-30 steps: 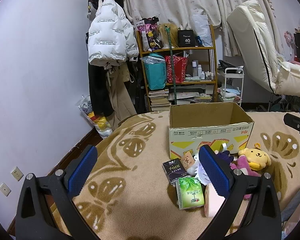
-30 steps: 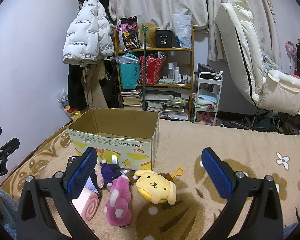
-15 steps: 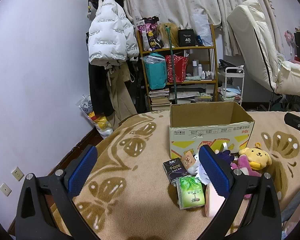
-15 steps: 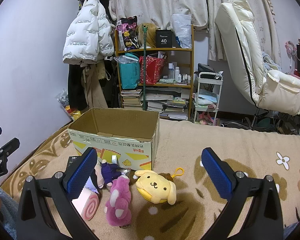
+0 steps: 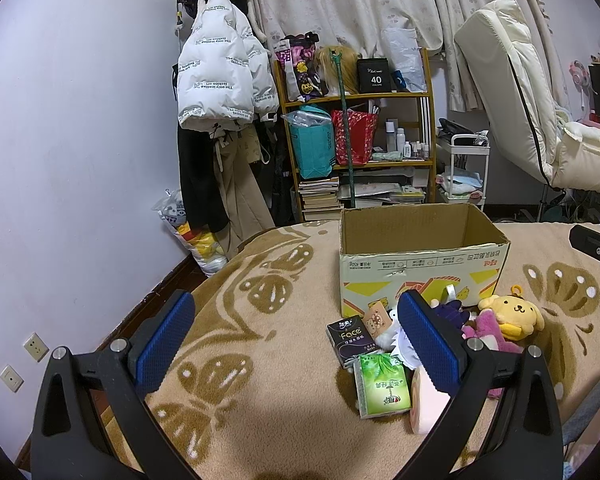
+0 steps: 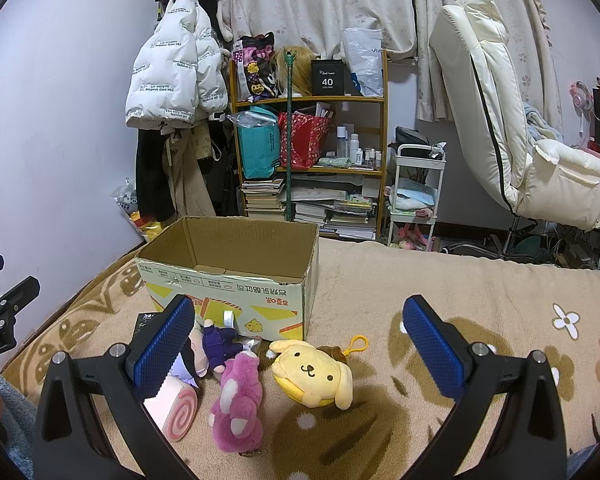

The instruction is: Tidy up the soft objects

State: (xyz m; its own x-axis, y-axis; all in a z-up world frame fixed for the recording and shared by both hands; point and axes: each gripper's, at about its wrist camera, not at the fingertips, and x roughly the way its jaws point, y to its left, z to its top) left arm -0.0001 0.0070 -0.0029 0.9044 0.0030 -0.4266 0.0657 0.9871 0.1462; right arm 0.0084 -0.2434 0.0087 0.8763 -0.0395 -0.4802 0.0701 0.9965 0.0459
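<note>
— Which claw is nearer the toys?

— My right claw. Both its jaws stand wide and hold nothing. The yellow dog lies just ahead of it, about centred between the fingers, face up, its long axis running across the gap from left to right. The purple plush lies just left of the dog, lengthwise toward me, and the pink roll sits partly under my left finger.

— And the left claw?

— My left claw is wide too, and empty. The pile lies off by its right finger: the green pack nearest, then the black pack. So it is worse placed, I judge.

— Where does it all go?

— Into the box, I judge, straight beyond the toys and a little left, open on top, its near wall just behind them. The blanket to the right of the dog is bare, with room to swing up and over the near edge.
</note>
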